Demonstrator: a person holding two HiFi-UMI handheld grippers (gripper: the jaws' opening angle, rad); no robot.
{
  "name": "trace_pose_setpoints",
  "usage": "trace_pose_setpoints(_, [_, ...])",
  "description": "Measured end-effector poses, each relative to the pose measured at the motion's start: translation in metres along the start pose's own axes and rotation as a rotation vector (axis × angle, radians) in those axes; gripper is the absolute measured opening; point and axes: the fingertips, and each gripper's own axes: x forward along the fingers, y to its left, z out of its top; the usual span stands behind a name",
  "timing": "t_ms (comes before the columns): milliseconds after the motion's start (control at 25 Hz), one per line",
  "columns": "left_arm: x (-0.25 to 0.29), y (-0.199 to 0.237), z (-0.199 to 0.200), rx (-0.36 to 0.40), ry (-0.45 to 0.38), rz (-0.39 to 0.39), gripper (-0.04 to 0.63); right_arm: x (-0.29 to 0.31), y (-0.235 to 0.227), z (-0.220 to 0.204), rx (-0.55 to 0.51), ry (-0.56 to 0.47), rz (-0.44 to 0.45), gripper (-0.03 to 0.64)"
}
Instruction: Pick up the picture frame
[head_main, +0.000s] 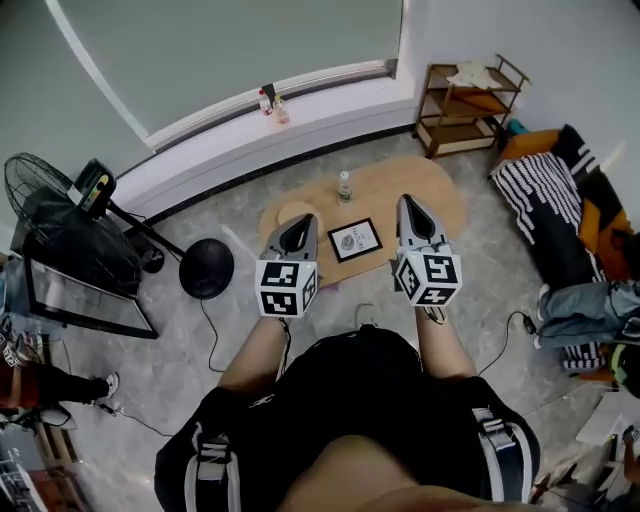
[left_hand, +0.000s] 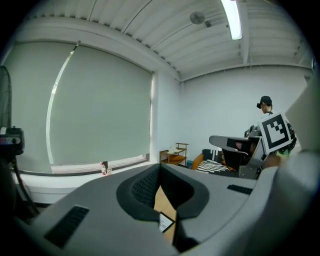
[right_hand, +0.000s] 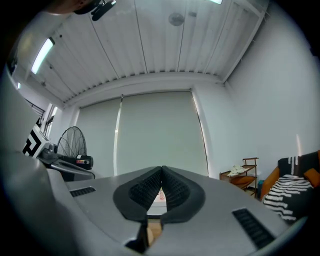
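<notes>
Looking steeply down from a person's head: a low wooden worktop (head_main: 440, 195) stands on a grey floor, and a frame (head_main: 355, 240) lies flat on it near the front edge, a black border around a pale print. A small bottle (head_main: 344, 186) stands upright behind it, apart from it. The left claw (head_main: 299, 226) and right claw (head_main: 408, 208) hang in the air on either side of the frame, above it and not touching it. Each claw's own view shows its two dark pads pressed together with nothing between them, so both are clenched and empty.

The frame looks light and rigid, so it should lift without sagging. Whether the front is glass cannot be told; if so, it would be slick and breakable, and the face is best left alone. The black border is probably the safest hold, pinched across one side rail near its middle. Because the frame lies flat, a pad has little room to get under it; tipping up one edge first may be needed, and the jaws must part before that
</notes>
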Motion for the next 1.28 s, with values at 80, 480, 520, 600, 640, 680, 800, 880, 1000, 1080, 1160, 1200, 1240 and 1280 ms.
trace_pose_setpoints(80, [0.034,0.005,0.008,0.007,0.011,0.014,0.021,0.031,-0.020,0.003,-0.002,0.001,0.015,0.017])
trace_pose_setpoints(480, [0.145,0.051,0.005,-0.054,0.059,0.071,0.021,0.157,-0.070,-0.019,-0.019,0.056,0.086,0.017])
trace_pose_setpoints(520, [0.152,0.061,0.004,-0.064,0.070,0.070,0.021,0.169,-0.069,-0.022,-0.016,0.066,0.084,0.017])
trace_pose_setpoints(600, [0.162,0.076,0.004,-0.075,0.086,0.061,0.021,0.186,-0.068,-0.025,-0.012,0.082,0.075,0.017])
trace_pose_setpoints(640, [0.166,0.080,0.003,-0.076,0.094,0.055,0.021,0.190,-0.069,-0.027,-0.012,0.090,0.070,0.017])
trace_pose_setpoints(680, [0.170,0.081,0.000,-0.076,0.104,0.048,0.021,0.192,-0.072,-0.031,-0.010,0.101,0.064,0.017])
trace_pose_setpoints(800, [0.181,0.088,-0.007,-0.077,0.134,0.032,0.021,0.197,-0.074,-0.044,0.008,0.132,0.049,0.017])
trace_pose_setpoints(880, [0.189,0.096,-0.012,-0.087,0.146,0.034,0.021,0.203,-0.073,-0.055,0.002,0.160,0.048,0.017])
trace_pose_setpoints(1000, [0.202,0.109,-0.024,-0.119,0.171,0.050,0.021,0.219,-0.077,-0.075,-0.023,0.223,0.041,0.017])
trace_pose_setpoints(1080, [0.212,0.114,-0.039,-0.141,0.206,0.077,0.021,0.226,-0.085,-0.094,-0.035,0.281,0.039,0.017])
trace_pose_setpoints(1160, [0.222,0.115,-0.059,-0.167,0.256,0.111,0.030,0.229,-0.092,-0.118,-0.036,0.355,0.068,0.024])
trace_pose_setpoints(1200, [0.225,0.115,-0.070,-0.184,0.286,0.122,0.066,0.229,-0.094,-0.131,-0.029,0.396,0.091,0.121])
trace_pose_setpoints(1240, [0.229,0.114,-0.082,-0.200,0.318,0.129,0.150,0.229,-0.096,-0.145,-0.022,0.436,0.108,0.141])
trace_pose_setpoints(1280, [0.232,0.114,-0.095,-0.215,0.352,0.131,0.193,0.231,-0.098,-0.159,-0.018,0.474,0.117,0.143])
